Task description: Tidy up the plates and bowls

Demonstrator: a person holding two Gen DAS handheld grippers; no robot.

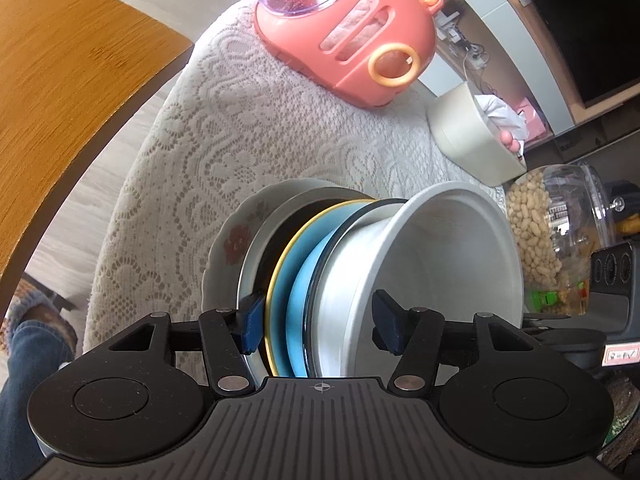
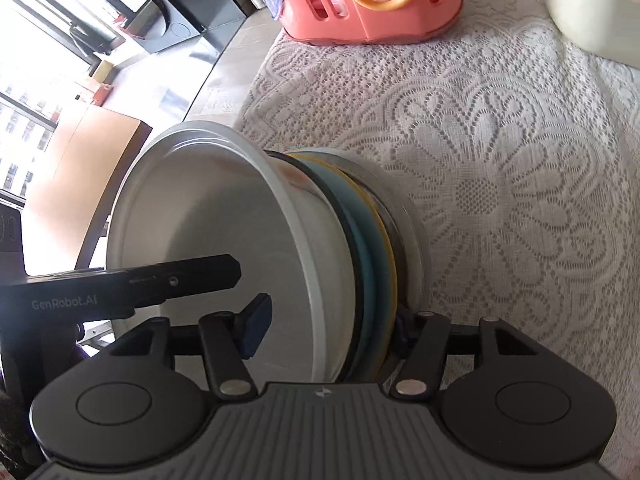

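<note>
Together, 2 grippers, left gripper (image 1: 320,320) and right gripper (image 2: 332,320), each clamp 1 stack (image 1: 304,276): 1 white bowl (image 1: 452,248), 2 blue plates (image 1: 290,284), 1 floral plate (image 1: 232,240), on 1 lace cloth (image 1: 224,128).

Your right tool's (image 2: 328,322) far finger hides behind the stacked plates (image 2: 374,248); the cream tub (image 2: 592,12) beyond is cut by the frame edge.

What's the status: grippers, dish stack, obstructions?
Left gripper, right gripper both straddle nested stack of white bowl and blue, floral plates; contact unclear. Coral plastic basket beyond, clear.
</note>
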